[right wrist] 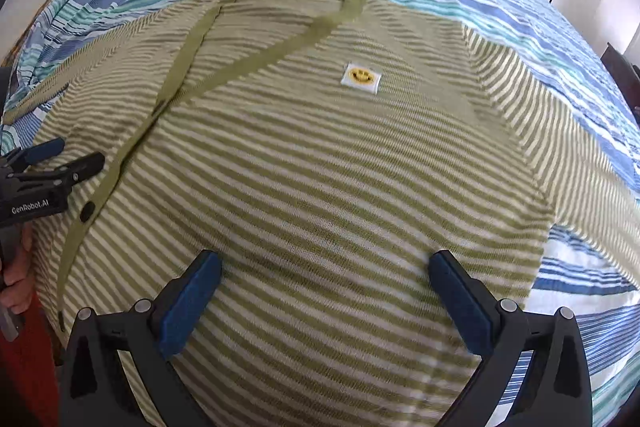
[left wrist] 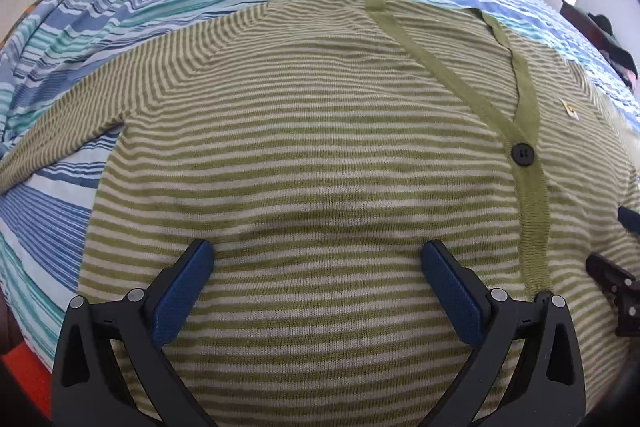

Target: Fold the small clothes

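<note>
Fingers of both grippers gape empty over the cardigan [left wrist: 300,147]; only the right view shows its smiley patch [right wrist: 361,78].

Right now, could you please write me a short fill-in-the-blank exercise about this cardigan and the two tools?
1. The striped cardigan lies flat on a ____ with blue-striped bedding.
2. Both the left tool and the right tool are ____.
3. The white patch on the chest shows a yellow ____ face.
4. The cardigan's button is ____ in colour.

Missing words: bed; open; smiley; black
</note>
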Motion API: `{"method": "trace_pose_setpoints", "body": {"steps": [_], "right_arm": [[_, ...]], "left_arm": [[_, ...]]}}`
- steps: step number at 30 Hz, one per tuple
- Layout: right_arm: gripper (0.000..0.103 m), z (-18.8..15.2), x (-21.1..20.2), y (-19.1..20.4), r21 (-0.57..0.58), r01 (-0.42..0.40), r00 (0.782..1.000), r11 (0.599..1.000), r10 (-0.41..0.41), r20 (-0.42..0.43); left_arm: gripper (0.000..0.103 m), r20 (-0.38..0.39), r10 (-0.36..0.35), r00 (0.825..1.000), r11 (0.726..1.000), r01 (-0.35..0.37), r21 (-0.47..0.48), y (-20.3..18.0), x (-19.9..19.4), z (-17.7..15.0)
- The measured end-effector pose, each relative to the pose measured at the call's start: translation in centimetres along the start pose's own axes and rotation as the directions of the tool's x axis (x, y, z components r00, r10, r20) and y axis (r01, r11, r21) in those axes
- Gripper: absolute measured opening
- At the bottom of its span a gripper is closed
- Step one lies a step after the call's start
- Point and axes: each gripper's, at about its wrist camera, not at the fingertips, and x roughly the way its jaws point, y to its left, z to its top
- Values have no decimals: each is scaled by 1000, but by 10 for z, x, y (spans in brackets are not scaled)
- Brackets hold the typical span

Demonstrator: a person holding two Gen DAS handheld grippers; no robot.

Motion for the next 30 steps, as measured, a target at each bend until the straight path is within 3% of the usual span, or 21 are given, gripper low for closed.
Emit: {"method": "trace_pose_setpoints", "body": {"steps": [2, 5, 23, 30], "right_arm": [[103, -16, -4, -7, -2, -36, 992, 999, 36, 121], [103, -22, -8, -16, 17, -89, 983, 996, 85, 165], [103, -20, -3, -12, 7, -70, 980, 997, 68, 190], [103, -11, -12, -8, -4, -48, 993, 999, 48, 107]], "left_arm": [[103, 17, -22, 1000, 1000, 22, -4, 2, 1, -2], [103, 35, -33, 999, 999, 33, -16, 3, 1, -3], [103, 85, -5, 996, 1000, 4, 8, 0, -1, -8], [103, 89, -7, 996, 1000, 7, 7, 1, -2, -8]]}}
